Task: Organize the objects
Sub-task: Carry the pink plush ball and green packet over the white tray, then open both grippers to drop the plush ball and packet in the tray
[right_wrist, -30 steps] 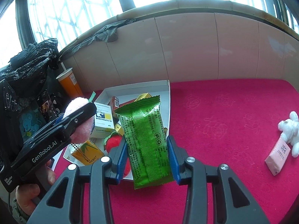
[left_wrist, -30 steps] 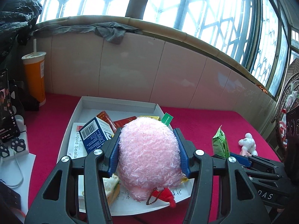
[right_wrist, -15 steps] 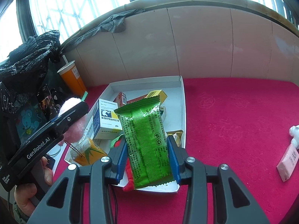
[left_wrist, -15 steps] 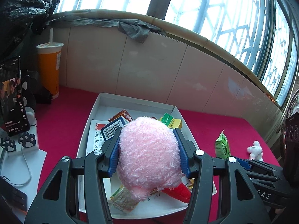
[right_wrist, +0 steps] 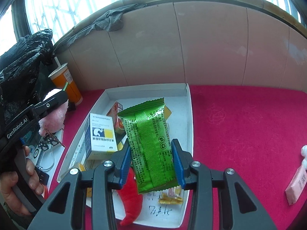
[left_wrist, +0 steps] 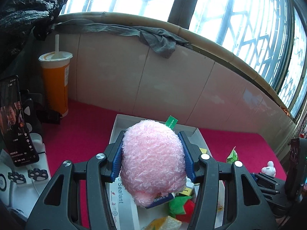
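Note:
My left gripper [left_wrist: 153, 155] is shut on a fluffy pink plush toy [left_wrist: 153, 161] with a green tag, held above the left part of the white cardboard tray [left_wrist: 122, 118]. In the right wrist view the same plush toy [right_wrist: 54, 115] hangs beside the tray's left edge. A green snack packet [right_wrist: 149, 143] stands upright between the blue pads of my right gripper [right_wrist: 152, 157], which is shut on it over the white tray [right_wrist: 189, 118]. Inside the tray lie a white and blue medicine box [right_wrist: 100, 136], a red plush piece [right_wrist: 132, 197] and small packets.
An orange drink cup with a straw [left_wrist: 55, 82] stands at the back left by the tiled wall. A phone [left_wrist: 14, 120] leans on a stand at the left. On the red cloth to the right lie a pink packet [right_wrist: 296, 184] and a small white toy [left_wrist: 269, 169].
Both grippers have moved left with their loads. The pink plush now sits over the tray's left side, and the green packet is further over the tray.

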Motion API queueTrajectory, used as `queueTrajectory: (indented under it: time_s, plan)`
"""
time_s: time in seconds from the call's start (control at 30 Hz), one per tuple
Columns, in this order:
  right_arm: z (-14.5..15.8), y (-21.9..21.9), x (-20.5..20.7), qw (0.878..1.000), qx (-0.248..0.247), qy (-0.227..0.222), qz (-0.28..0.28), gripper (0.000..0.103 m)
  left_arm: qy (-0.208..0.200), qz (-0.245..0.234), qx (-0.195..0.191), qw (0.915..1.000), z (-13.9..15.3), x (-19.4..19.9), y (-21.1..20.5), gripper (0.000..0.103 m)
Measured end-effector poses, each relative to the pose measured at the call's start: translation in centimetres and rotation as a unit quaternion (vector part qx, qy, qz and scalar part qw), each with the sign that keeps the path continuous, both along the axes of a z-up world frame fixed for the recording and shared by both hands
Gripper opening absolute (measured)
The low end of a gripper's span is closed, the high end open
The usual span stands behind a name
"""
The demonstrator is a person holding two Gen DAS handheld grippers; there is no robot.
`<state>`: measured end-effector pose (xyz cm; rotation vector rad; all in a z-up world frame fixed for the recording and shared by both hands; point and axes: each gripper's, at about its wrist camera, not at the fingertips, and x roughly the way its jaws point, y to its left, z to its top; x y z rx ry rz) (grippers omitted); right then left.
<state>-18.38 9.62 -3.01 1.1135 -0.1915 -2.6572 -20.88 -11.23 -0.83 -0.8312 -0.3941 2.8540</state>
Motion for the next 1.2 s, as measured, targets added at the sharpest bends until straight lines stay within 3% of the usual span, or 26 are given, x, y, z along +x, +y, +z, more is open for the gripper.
queueTrajectory:
  time_s: [0.07,0.2,0.33,0.4,0.43,0.47,0.6,0.97,1.03,1.1,1.2]
  plan:
    - [0.5,-0.4,-1.7,1.0,0.005,0.007,-0.002,0.04,-0.013,-0.009,-0.005,0.9999,0.0,-1.7,0.0,0.053]
    - [0.6,-1.8,-5.3,1.0,0.022,0.006,-0.002,0.04,-0.036,-0.011,-0.052,0.9979,-0.8,-4.1,1.4,0.053]
    - [-0.1,-3.1,-7.7,1.0,0.012,-0.012,-0.001,0.04,-0.039,-0.003,-0.062,0.9973,-1.5,-4.6,1.9,0.054]
    - [-0.4,-3.5,-8.2,1.0,0.006,-0.011,-0.004,0.041,-0.038,0.004,-0.063,0.9973,-1.7,-4.5,1.8,0.061]
    - [-0.5,-3.6,-8.3,1.0,0.005,-0.01,-0.004,0.041,-0.036,0.01,-0.067,0.997,-1.7,-4.6,1.8,0.074]
    - [-0.6,-3.7,-8.2,1.0,0.006,-0.006,-0.004,0.044,-0.033,0.015,-0.073,0.9966,-1.7,-4.6,1.7,0.088]
    - [-0.1,-3.4,-7.0,1.0,0.019,0.023,-0.009,0.074,-0.024,0.04,-0.08,0.9957,-1.2,-4.1,1.3,0.096]
    - [0.5,0.2,-2.1,0.999,0.013,0.044,-0.025,0.084,0.002,0.059,-0.082,0.9949,0.7,-1.5,2.3,0.099]
    - [0.2,0.9,-1.1,0.999,-0.001,0.041,-0.033,0.088,0.006,0.05,-0.084,0.9952,0.9,-1.0,3.2,0.099]
    - [-0.1,1.8,-0.2,0.998,-0.013,0.039,-0.043,0.103,0.007,0.038,-0.089,0.9953,1.1,-0.5,4.3,0.099]
    - [-0.5,3.5,1.4,0.997,-0.028,0.035,-0.058,0.103,0.009,0.013,-0.094,0.9954,1.1,0.1,6.3,0.099]
